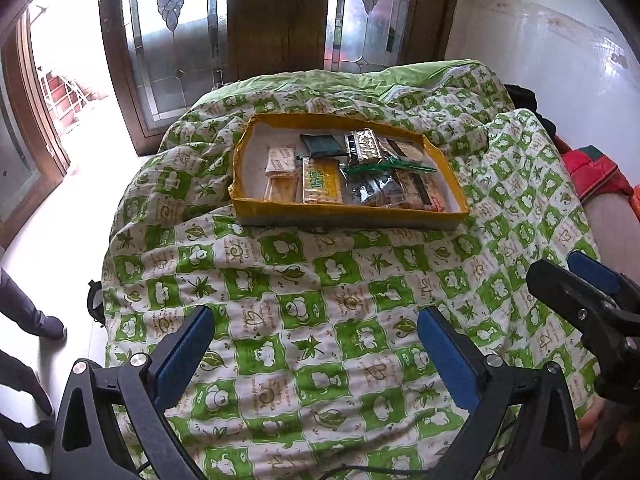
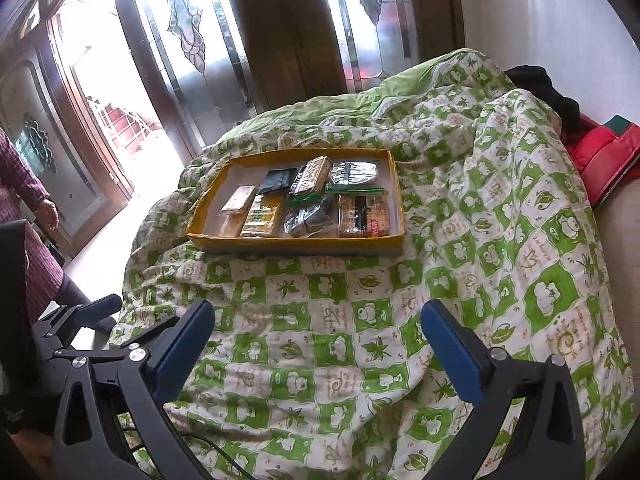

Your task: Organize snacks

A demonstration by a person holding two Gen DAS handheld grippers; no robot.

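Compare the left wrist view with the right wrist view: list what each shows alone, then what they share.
Only the left wrist view shows the right tongs from the side and a dark shoe on the floor. Only the right wrist view shows a person in a striped purple top and the left tongs from the side. Both show the yellow snack tray on the green patterned quilt, and open, empty tongs.

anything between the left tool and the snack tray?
Only the green-and-white quilt. In the left wrist view the stretch from the open left tool to the yellow-rimmed snack tray holds no loose objects; the right wrist view agrees.
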